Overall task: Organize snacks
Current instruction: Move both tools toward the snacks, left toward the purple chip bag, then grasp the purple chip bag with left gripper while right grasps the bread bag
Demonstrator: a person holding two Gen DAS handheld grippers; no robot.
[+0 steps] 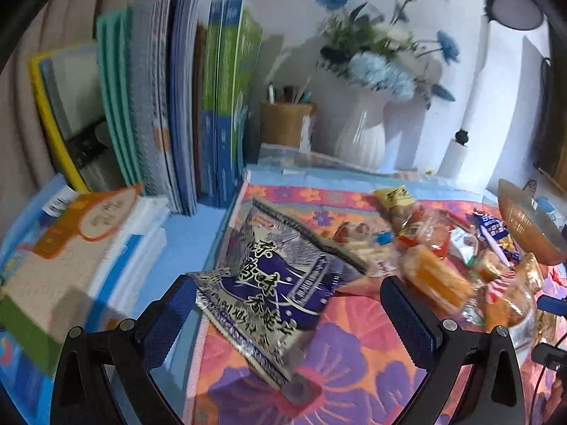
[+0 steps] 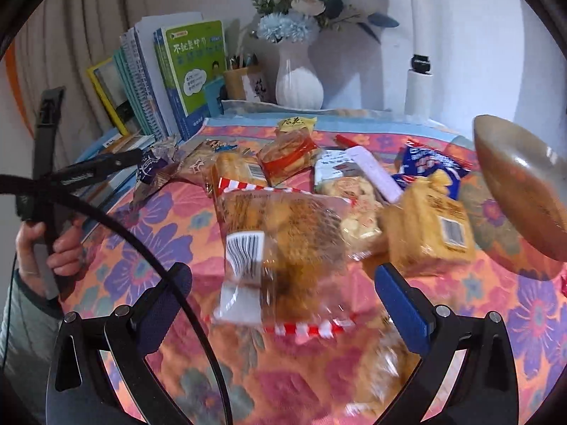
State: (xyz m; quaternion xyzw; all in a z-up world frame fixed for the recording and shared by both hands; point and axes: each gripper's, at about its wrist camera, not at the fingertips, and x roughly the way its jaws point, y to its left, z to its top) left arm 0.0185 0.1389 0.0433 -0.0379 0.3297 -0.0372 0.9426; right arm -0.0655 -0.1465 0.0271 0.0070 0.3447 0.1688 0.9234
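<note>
barely started, by the look of it. left gripper (image 1: 283,304) fingers spread wide around the purple packet (image 1: 269,283), no grip visible. right gripper (image 2: 283,283) also spread wide — the clear cracker bag (image 2: 283,244) sits between its fingers, not pinched. just beyond that bag, the snack pile (image 2: 354,177) lies loose on the floral cloth (image 2: 149,233). right of the pile, the bowl (image 2: 524,191) shows nothing inside from here — so most sorting is left.

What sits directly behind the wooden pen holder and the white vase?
Behind the pen holder and white vase only a plain pale wall shows. The books stand beside the holder; whatever lies behind their bases is hidden.
</note>
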